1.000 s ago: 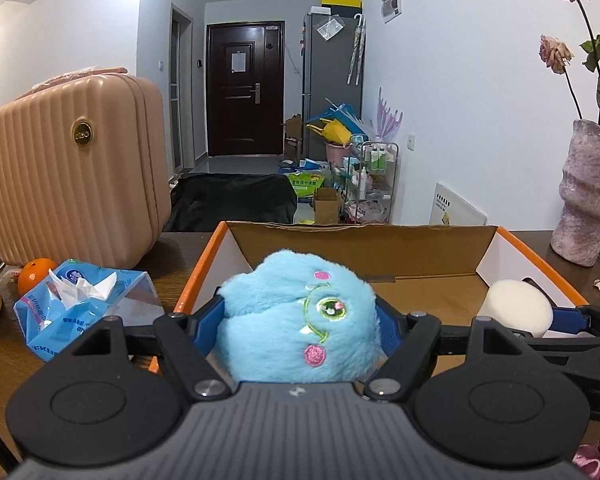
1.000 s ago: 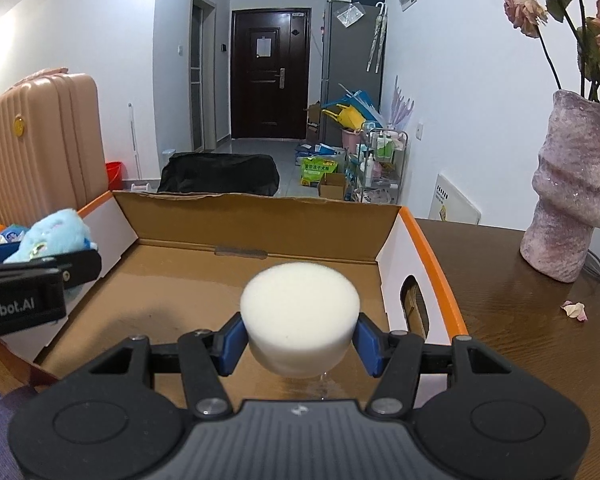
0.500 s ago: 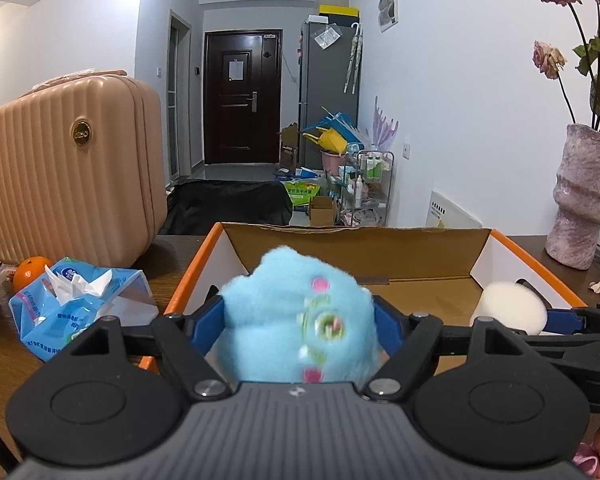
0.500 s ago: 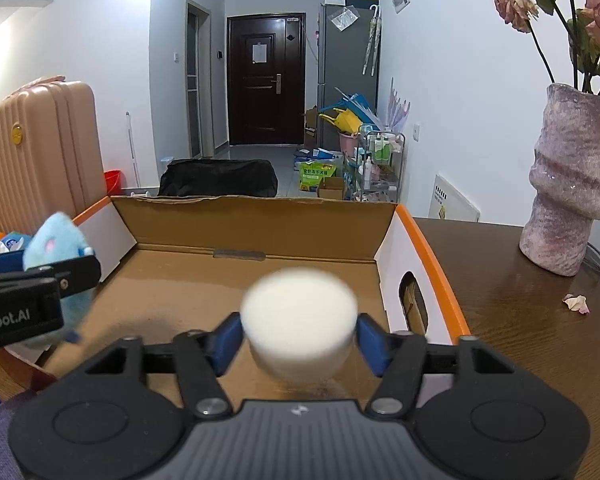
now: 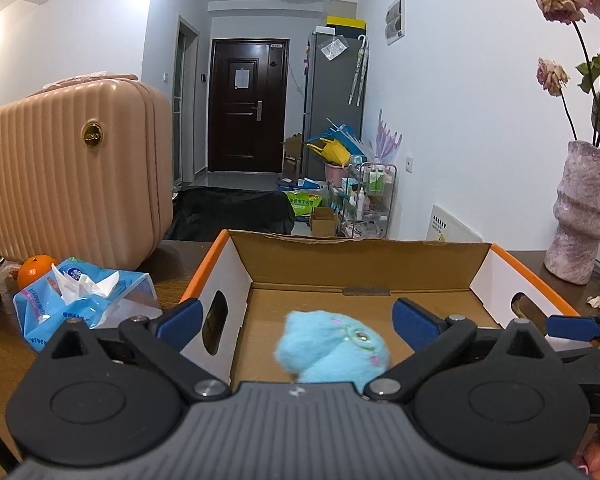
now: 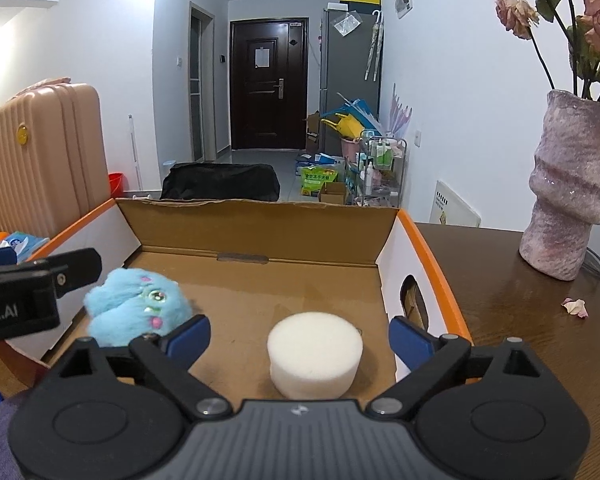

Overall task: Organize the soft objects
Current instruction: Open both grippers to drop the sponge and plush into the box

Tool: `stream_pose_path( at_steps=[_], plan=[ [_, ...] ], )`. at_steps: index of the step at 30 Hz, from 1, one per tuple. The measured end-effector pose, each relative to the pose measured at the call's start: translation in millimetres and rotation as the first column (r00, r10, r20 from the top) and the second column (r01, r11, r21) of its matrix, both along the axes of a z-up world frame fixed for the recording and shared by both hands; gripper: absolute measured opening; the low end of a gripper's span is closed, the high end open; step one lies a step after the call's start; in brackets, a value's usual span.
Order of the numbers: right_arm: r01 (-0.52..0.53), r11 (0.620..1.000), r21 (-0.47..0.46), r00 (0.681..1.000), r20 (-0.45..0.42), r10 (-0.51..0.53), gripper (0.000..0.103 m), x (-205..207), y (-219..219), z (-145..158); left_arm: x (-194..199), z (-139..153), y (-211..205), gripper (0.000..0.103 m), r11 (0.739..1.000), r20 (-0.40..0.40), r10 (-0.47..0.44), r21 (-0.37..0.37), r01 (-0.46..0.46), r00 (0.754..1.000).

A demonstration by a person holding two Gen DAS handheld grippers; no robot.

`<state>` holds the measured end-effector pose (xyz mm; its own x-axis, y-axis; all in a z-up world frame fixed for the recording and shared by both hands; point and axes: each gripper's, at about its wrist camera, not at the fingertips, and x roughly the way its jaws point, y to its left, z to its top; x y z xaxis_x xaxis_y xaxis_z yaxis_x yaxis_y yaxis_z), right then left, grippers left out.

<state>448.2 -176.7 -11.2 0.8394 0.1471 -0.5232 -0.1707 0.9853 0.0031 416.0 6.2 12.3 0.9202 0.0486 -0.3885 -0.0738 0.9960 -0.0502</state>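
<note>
The left gripper has its blue-padded fingers spread wide and opening further, pressing on nothing. The blue plush toy sits between and below them, clear of both pads, slightly blurred, low inside the cardboard box. In the left wrist view the toy is at about 6 o'clock of the box floor, close to the gripper body.

The right gripper is likewise wide and opening, its fingers apart from the white foam cylinder, which stands upright on the box floor between them with a gap on each side. In the right wrist view the plush toy lies at about 9 o'clock from the cylinder, near the box's left wall, apart from the foam. One finger of the left gripper reaches in from the left edge above the toy.

The box has orange-edged white side walls with hand holes and a brown back flap. It rests on a dark wooden surface. At about 2 o'clock from the box stands a mauve vase with dried roses, and a fallen petal lies near its base. At about 10 o'clock are a blue tissue pack, an orange and a pink ribbed suitcase.
</note>
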Motion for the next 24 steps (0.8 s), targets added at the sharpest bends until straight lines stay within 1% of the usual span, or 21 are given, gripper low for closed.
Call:
stream_pose_path(
  at_steps=[4, 7, 15, 18, 21, 24],
  plan=[
    [-0.004, 1.0, -0.014, 1.0, 0.0, 0.004, 0.096, -3, 1, -1, 0, 0, 1, 0.103, 1.0, -0.004, 0.007, -0.001, -0.007, 1.0],
    [-0.009, 0.999, -0.044, 1.0, 0.01, 0.01, 0.096, -9, 4, -3, -3, 0, 0, 0.103, 1.0, -0.008, 0.015, 0.002, -0.015, 1.0],
    [-0.003, 0.999, -0.046, 0.999, 0.043, 0.005, 0.096, -23, 3, -1, -14, -1, -1, 0.103, 0.999, -0.004, 0.02, 0.029, -0.02, 1.0],
    [-0.004, 0.999, -0.041, 0.999, 0.048, 0.006, 0.096, -28, 1, 0, -21, -1, 0, 0.103, 1.0, 0.0, 0.022, 0.021, -0.022, 1.0],
    [-0.002, 0.998, -0.056, 0.998, 0.059, 0.005, 0.097, -34, 0, 1, -29, 0, -1, 0.103, 1.0, 0.006, 0.021, 0.014, -0.022, 1.0],
    [-0.007, 0.998, -0.06, 0.997, 0.071, 0.011, 0.097, -41, -1, 3, -36, 1, -2, 0.103, 1.0, 0.01, 0.017, 0.019, -0.017, 1.0]
  ],
)
